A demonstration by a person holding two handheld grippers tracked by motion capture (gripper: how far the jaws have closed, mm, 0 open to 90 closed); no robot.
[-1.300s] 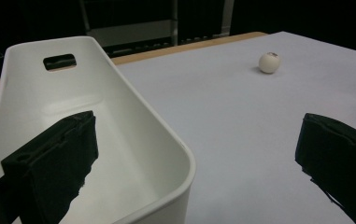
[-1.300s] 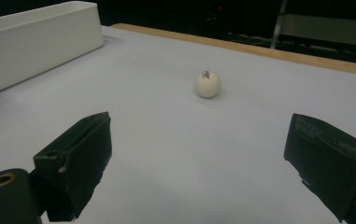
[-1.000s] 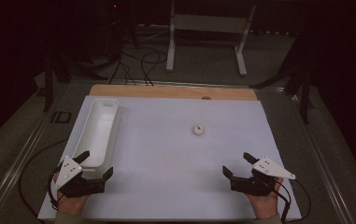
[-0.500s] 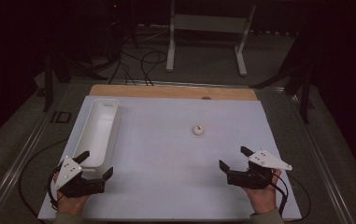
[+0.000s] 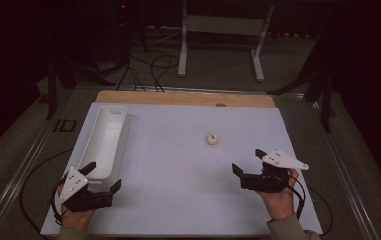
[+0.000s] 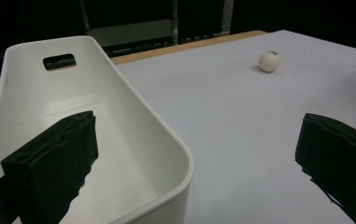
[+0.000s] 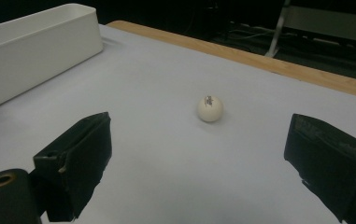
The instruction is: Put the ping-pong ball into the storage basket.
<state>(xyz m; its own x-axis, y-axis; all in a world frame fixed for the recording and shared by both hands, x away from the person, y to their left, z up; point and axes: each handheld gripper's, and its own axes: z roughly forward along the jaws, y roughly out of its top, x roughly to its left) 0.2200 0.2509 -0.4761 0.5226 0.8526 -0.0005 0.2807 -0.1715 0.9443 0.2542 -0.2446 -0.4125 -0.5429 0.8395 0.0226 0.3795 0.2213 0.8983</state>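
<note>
The right tongs (image 5: pixel 245 172) hang just above the counter with their black jaws spread wide and nothing between them, pointed at the small cream-white ball with a dark mark on top (image 7: pixel 210 108). In the right gripper view that ball sits centred between the jaws but farther out, still apart from them. It rests alone on the pale sheet covering the counter (image 5: pixel 178 165), right of the middle and well away from everything else. The left tongs (image 5: pixel 104 180) are spread too, also holding nothing, poised at the near end of the long white plastic bin (image 5: pixel 103 142) along the counter's left side; in the left gripper view one jaw hangs over the bin's inside and the other over the sheet.

The ball looks light, hard and smooth, so I'd expect it to roll at a nudge and squirt out of a lopsided pinch. The safest hold seems to be across its widest part, jaws level on opposite sides, closing gently.
</note>
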